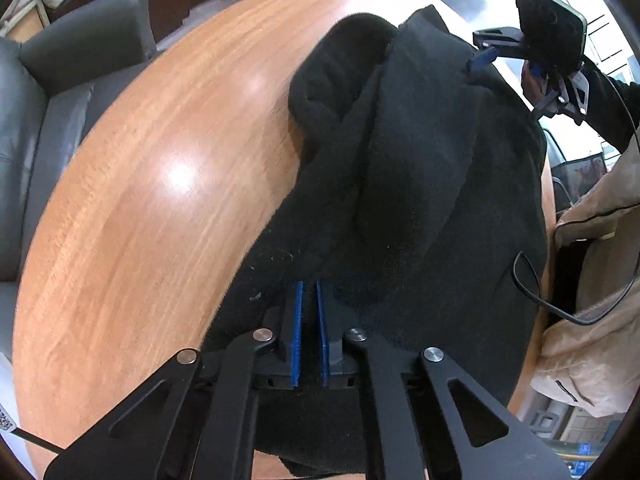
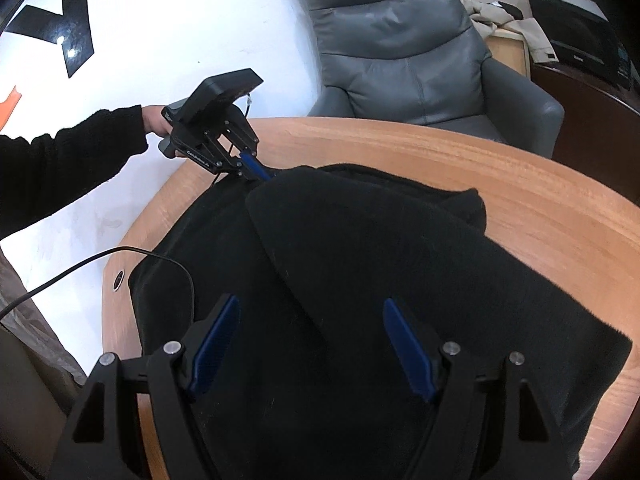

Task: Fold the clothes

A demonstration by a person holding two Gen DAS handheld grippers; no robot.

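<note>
left wrist view: left gripper [image 1: 310,312] has its blue pads pressed nearly together, black garment [image 1: 420,184] running in between them, so it reads as a pinch on an edge. bite looks thin; the fabric past the fingertips is a heavy bunched fold on the table [image 1: 140,200]. risk: a lift drags that whole mass and the edge slips out, or the pads caught two layers and the fold comes up crooked. right gripper [image 1: 486,58] sits at the far side of the cloth, well beyond the fingertips.

right wrist view: right gripper [image 2: 310,344] fingers spread wide, garment [image 2: 360,280] below and between them, nothing clamped. risk: closing here grabs mid-panel, not a corner. cable [image 2: 168,260] lies on the cloth just left of the left finger; it could snag. left gripper [image 2: 256,170] far ahead, tips buried in the cloth edge.
</note>
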